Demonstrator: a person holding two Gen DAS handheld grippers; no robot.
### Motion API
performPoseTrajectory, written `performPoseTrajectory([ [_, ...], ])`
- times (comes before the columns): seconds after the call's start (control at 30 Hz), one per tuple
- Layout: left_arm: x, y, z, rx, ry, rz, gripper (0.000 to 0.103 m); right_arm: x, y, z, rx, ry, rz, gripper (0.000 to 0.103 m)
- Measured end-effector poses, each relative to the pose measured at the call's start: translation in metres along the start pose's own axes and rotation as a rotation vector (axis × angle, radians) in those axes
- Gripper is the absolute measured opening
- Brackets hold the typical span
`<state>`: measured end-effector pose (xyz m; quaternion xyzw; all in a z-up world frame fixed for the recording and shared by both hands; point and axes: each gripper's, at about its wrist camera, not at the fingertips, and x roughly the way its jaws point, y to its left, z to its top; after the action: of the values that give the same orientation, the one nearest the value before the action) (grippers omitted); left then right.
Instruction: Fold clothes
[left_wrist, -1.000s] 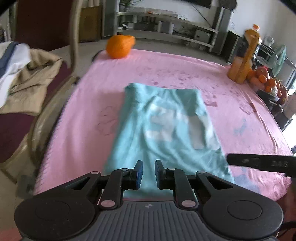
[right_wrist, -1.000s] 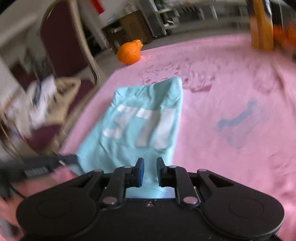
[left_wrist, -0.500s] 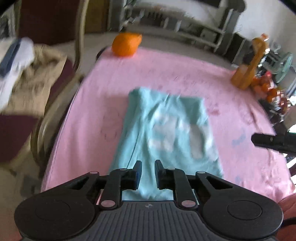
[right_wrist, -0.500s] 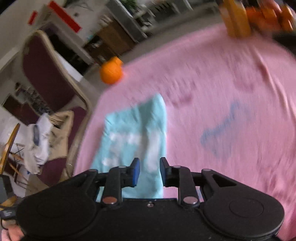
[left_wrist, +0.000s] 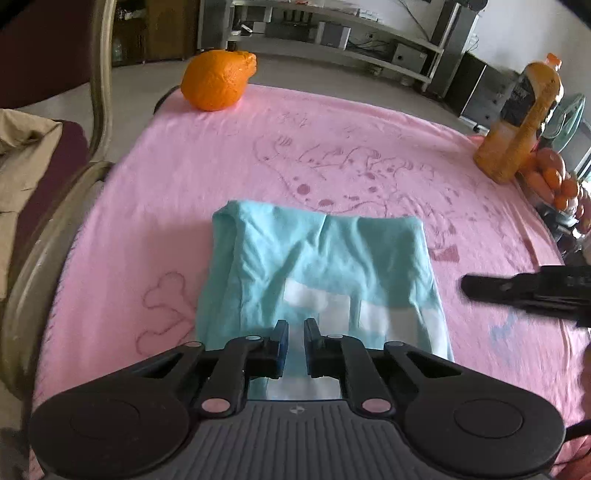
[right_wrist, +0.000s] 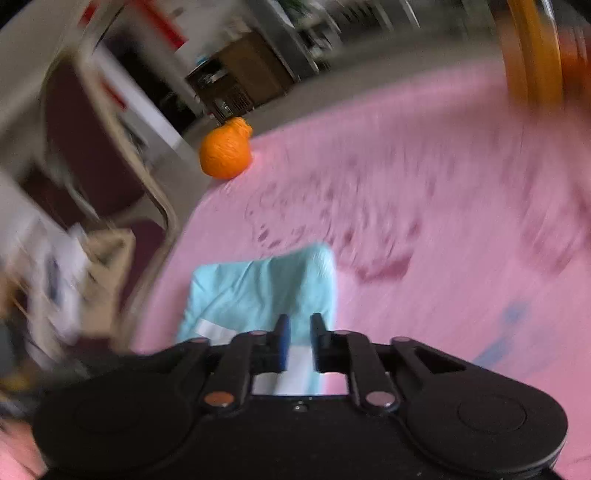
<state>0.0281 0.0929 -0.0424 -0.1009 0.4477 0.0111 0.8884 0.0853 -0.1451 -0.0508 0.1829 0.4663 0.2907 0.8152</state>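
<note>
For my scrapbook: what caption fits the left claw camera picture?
Left claw hovering over a folded light-blue cotton shirt on a pink blanket.

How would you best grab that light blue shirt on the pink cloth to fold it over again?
Probably by its near hem. The light blue shirt lies flat on the pink cloth, already folded narrow, with that edge just under the left claw. Come in low from the near side, one claw at each near corner, and carry the hem toward the far folded edge.
</note>
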Motion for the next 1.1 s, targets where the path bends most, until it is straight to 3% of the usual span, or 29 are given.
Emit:
performPoseTrajectory([
  [0.07, 0.005, -0.002, 0.008, 0.016, -0.024, -0.019, 0.009, 0.021, -0.01, 0.0, 0.091, 0.043, 0.091, 0.012],
  [0.23, 0.039, 0.003, 0.023, -0.014, 0.03, -0.018, 0.012, 0.074, -0.034, 0.001, 0.32, 0.152, 0.32, 0.013],
  [0.27, 0.041, 0.008, 0.023, -0.047, 0.028, -0.025, 0.012, 0.084, -0.037, 0.001, 0.316, 0.179, 0.309, 0.012],
  [0.3, 0.043, 0.013, 0.024, -0.079, 0.027, -0.031, 0.011, 0.092, -0.045, 0.0, 0.315, 0.194, 0.287, 0.001],
  [0.33, 0.044, 0.021, 0.024, -0.128, 0.028, -0.048, 0.012, 0.095, -0.059, -0.001, 0.368, 0.185, 0.314, 0.0],
  [0.4, 0.044, 0.031, 0.024, -0.188, 0.021, -0.066, 0.012, 0.094, -0.088, -0.002, 0.521, 0.113, 0.357, 0.0],
  [0.43, 0.042, 0.032, 0.025, -0.2, 0.009, -0.049, 0.011, 0.086, -0.095, 0.002, 0.543, 0.044, 0.332, 0.0],
  [0.5, 0.03, 0.027, 0.029, -0.197, -0.051, 0.017, 0.007, 0.071, -0.104, 0.007, 0.564, -0.071, 0.265, 0.001],
  [0.53, 0.023, 0.024, 0.031, -0.193, -0.087, 0.046, 0.006, 0.063, -0.106, 0.008, 0.567, -0.113, 0.227, 0.008],
  [0.63, 0.006, 0.015, 0.038, -0.134, -0.164, 0.051, 0.008, 0.046, -0.105, 0.011, 0.544, -0.184, 0.158, 0.011],
  [0.8, 0.025, 0.001, 0.042, -0.014, -0.112, 0.064, 0.008, 0.038, -0.088, 0.017, 0.486, -0.155, 0.234, 0.016],
  [0.9, 0.041, 0.003, 0.046, 0.025, -0.114, 0.142, 0.01, 0.052, -0.078, 0.021, 0.423, -0.049, 0.299, 0.018],
  [1.0, 0.054, 0.02, 0.051, -0.026, -0.109, 0.157, 0.01, 0.068, -0.065, 0.018, 0.357, 0.052, 0.282, 0.018],
  [1.1, 0.06, 0.029, 0.055, -0.094, -0.111, 0.159, 0.012, 0.077, -0.075, 0.015, 0.43, 0.041, 0.295, 0.01],
])
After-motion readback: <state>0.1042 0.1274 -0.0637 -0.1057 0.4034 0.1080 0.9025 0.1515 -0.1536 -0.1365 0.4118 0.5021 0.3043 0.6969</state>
